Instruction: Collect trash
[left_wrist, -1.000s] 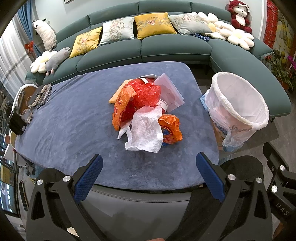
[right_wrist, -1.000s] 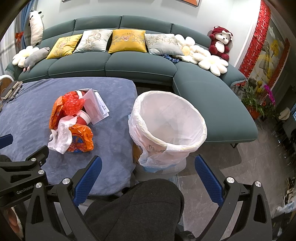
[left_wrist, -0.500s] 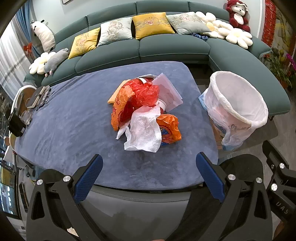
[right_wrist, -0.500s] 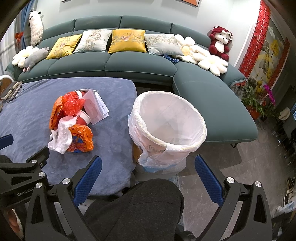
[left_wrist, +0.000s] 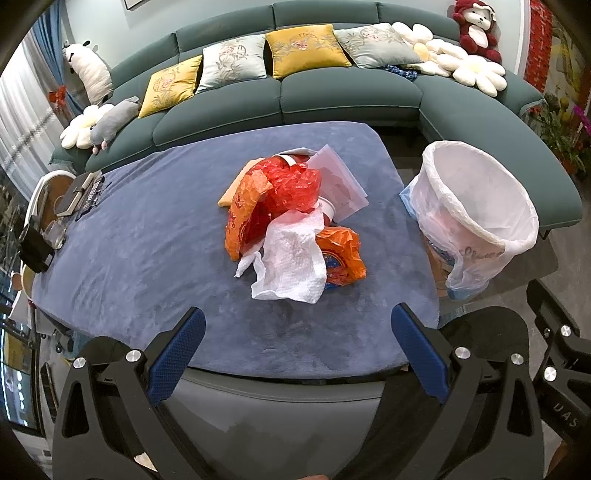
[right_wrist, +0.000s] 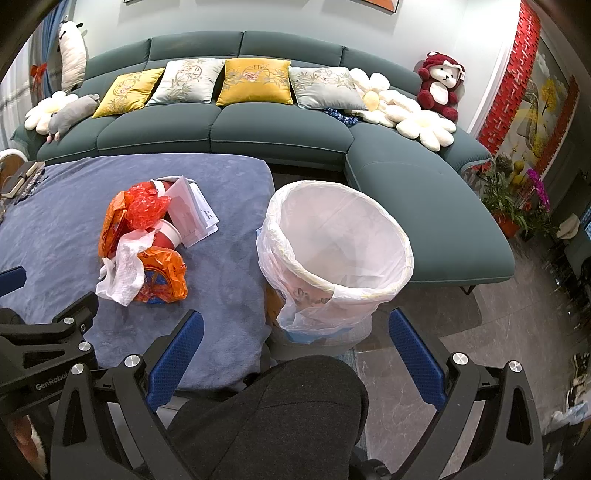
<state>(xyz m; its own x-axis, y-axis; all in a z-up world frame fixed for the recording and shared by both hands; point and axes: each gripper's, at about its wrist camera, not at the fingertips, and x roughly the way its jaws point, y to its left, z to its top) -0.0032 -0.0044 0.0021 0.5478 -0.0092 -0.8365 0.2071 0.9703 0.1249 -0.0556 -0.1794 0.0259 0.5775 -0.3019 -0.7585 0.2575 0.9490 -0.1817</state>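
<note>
In the left wrist view, the left gripper (left_wrist: 297, 334) is hanging at the bottom of the frame with its two blue fingers spread wide and nothing between them. A pile of trash (left_wrist: 291, 225) is lying in the centre of the frame, on a table covered with a blue-grey cloth (left_wrist: 147, 258). In the pile, a white paper towel (left_wrist: 291, 266) is lying at the front, a red plastic bag (left_wrist: 291, 186) is sitting on top, and an orange wrapper (left_wrist: 341, 254) is touching the towel on its right side. A white envelope (left_wrist: 341, 182) is lying at the back right of the pile.

In the right wrist view, the right gripper (right_wrist: 295, 334) is also standing wide open and empty, over a dark trouser leg (right_wrist: 280, 417) at the bottom of the frame. The trash bin (right_wrist: 334, 254), lined with a white bag, is standing in the centre of the frame, just beside the right edge of the table. A green sofa (right_wrist: 280, 129) is filling the upper part.
</note>
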